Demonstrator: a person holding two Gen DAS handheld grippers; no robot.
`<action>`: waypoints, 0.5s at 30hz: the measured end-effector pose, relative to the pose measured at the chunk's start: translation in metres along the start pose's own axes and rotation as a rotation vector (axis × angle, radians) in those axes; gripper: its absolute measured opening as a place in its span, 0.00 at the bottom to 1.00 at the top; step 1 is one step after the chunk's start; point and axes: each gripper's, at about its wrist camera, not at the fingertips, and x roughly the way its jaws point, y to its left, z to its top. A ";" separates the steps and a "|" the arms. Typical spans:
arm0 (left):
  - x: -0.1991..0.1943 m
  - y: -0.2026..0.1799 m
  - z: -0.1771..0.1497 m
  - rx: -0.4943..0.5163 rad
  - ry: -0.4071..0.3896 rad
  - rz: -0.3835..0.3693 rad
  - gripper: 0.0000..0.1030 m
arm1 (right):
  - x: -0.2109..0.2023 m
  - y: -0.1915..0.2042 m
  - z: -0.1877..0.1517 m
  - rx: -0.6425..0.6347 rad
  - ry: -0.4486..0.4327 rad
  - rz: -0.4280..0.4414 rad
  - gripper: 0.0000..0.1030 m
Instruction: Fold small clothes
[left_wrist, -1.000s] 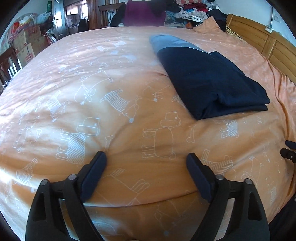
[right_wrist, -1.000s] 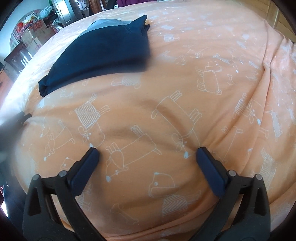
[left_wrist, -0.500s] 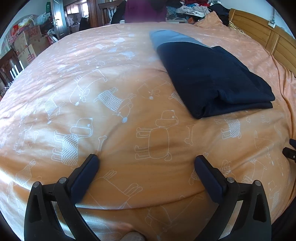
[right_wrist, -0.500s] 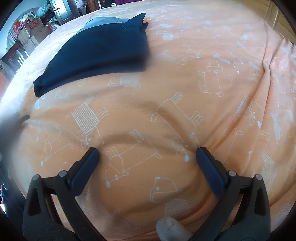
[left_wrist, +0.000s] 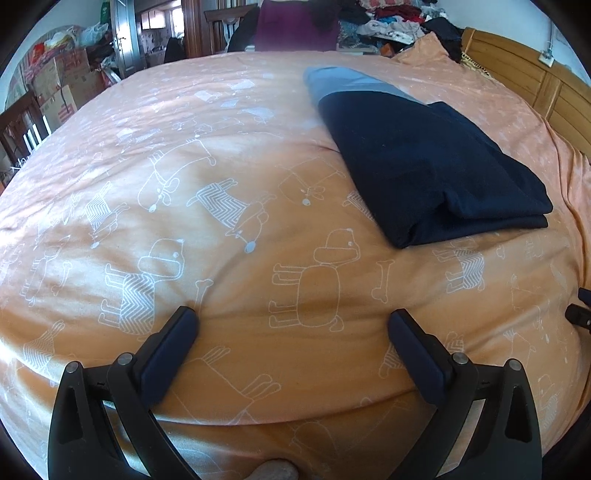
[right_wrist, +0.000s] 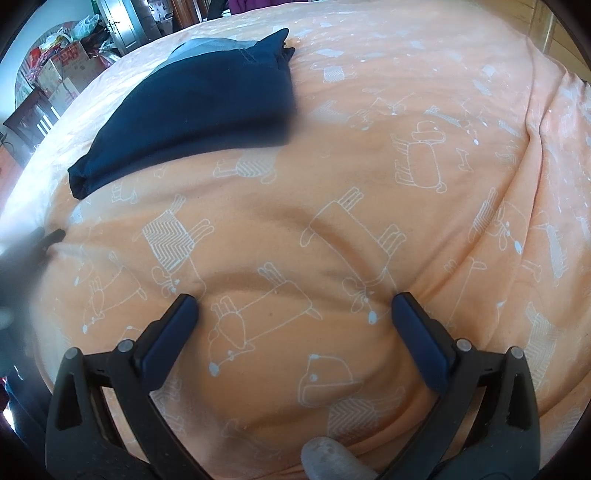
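Note:
A folded navy garment with a light blue band at its far end lies on the orange bedspread, right of centre in the left wrist view. The right wrist view has the same garment at the upper left. My left gripper is open above bare bedspread, well short of the garment and to its left. My right gripper is open too, over bare bedspread with the garment far ahead on its left. Nothing is between either pair of fingers.
A wooden headboard runs along the bed's right side. Piled clothes lie beyond the far edge. Cardboard boxes and a dark chair stand to the left. The other gripper's tip shows at the right edge.
The left gripper's fingers have spread wider than a second ago. Both cameras have shifted slightly, and the garment sits a little further off in the right wrist view.

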 end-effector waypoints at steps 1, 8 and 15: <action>0.000 0.000 -0.001 0.000 -0.006 -0.003 1.00 | 0.000 0.000 -0.001 0.000 -0.001 0.001 1.00; -0.001 0.003 -0.003 -0.005 -0.016 -0.017 1.00 | -0.001 0.001 -0.001 -0.003 0.002 -0.004 1.00; -0.002 0.002 -0.003 0.003 -0.013 -0.013 1.00 | 0.000 0.002 -0.001 0.000 0.002 -0.005 1.00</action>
